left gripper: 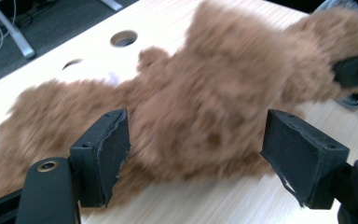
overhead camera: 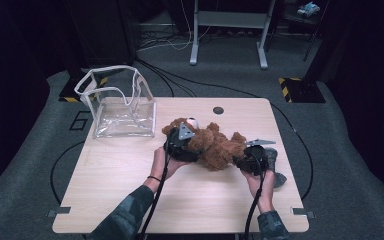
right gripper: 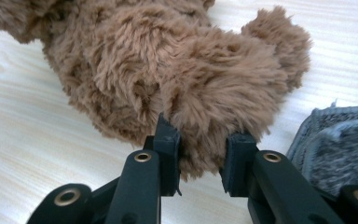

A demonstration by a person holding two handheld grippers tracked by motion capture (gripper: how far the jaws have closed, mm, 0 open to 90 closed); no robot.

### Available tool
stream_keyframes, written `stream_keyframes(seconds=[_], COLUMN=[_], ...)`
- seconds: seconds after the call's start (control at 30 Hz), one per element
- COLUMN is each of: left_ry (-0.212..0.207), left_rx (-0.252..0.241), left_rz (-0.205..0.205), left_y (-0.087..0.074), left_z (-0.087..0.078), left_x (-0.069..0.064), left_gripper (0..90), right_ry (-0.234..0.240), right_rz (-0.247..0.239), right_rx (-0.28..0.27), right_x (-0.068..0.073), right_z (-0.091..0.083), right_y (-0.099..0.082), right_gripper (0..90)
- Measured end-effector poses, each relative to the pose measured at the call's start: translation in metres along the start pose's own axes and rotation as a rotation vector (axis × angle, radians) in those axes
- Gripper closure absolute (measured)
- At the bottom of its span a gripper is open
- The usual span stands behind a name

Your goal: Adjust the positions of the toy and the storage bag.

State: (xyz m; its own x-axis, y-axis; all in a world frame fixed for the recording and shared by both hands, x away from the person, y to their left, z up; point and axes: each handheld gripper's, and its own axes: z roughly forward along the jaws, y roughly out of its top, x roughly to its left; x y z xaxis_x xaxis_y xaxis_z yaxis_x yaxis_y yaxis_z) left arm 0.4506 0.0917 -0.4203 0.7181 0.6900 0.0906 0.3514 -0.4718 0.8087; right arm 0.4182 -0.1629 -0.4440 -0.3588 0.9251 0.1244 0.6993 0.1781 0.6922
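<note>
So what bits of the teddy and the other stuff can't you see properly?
- Teddy bear, high view: its face is hidden by the left tool and grey plate.
- Teddy, left tool view: fur smeared by blur.
- Grey cloth, right tool view: cut off by the edge and partly behind a jaw; its kind is unclear.
- Clear bag, high view: too small to see its inside.

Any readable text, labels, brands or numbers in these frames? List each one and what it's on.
"6": a large dark outlined digit on the grey floor mat, left of the table and beside the clear plastic bag.
No readable text, label or brand on the brown teddy bear, the bag, the table or the grey cloth.
</note>
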Motion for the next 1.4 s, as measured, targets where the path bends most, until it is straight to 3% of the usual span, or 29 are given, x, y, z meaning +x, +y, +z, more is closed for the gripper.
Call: stream_keyframes(seconds=[0.13, 0.3, 0.43, 0.57, 0.73, 0.87, 1.0, 1.13, 1.2, 1.27, 1.4], left_ry=[0.015, 0.003, -0.006, -0.028, -0.053, -0.061, -0.063, -0.050, -0.053, -0.054, -0.064], left_rx=[0.004, 0.000, 0.001, -0.002, 0.000, 0.004, 0.021, 0.042, 0.041, 0.046, 0.052], left_rz=[0.016, 0.032, 0.012, -0.028, -0.024, -0.037, -0.046, -0.022, -0.024, -0.018, -0.015], left_y=[0.008, 0.003, -0.010, -0.026, -0.040, -0.049, -0.052, -0.052, -0.053, -0.054, -0.059], left_z=[0.007, 0.011, 0.008, 0.006, 0.002, 0.000, 0.001, 0.005, 0.007, 0.007, 0.006], left_x=[-0.006, -0.004, 0.001, 0.008, 0.009, 0.010, 0.014, 0.013, 0.014, 0.015, 0.016], left_gripper=[25.4, 61.8, 72.6, 75.2, 75.9, 75.9, 75.9, 75.8, 75.8, 75.8, 75.8], right_ry=[0.009, 0.032, 0.052, 0.081, 0.109, 0.122, 0.178, 0.214, 0.209, 0.208, 0.138], right_rz=[0.005, -0.001, 0.004, -0.007, -0.023, -0.025, -0.035, -0.066, -0.071, -0.043, -0.016], right_rx=[0.022, 0.045, 0.051, 0.044, 0.002, -0.008, -0.007, -0.004, -0.017, -0.029, -0.021], right_x=[0.003, 0.004, 0.000, -0.007, -0.010, -0.007, -0.004, 0.002, 0.000, -0.005, -0.019], right_z=[0.001, 0.003, 0.001, -0.007, -0.024, -0.032, -0.034, -0.041, -0.046, -0.049, -0.044], right_y=[-0.003, -0.006, -0.007, -0.003, 0.005, 0.011, 0.011, 0.008, 0.007, 0.006, 0.007], right_gripper=[71.9, 71.6, 64.5, 52.7, 37.7, 32.6, 30.2, 27.5, 26.8, 25.8, 22.4])
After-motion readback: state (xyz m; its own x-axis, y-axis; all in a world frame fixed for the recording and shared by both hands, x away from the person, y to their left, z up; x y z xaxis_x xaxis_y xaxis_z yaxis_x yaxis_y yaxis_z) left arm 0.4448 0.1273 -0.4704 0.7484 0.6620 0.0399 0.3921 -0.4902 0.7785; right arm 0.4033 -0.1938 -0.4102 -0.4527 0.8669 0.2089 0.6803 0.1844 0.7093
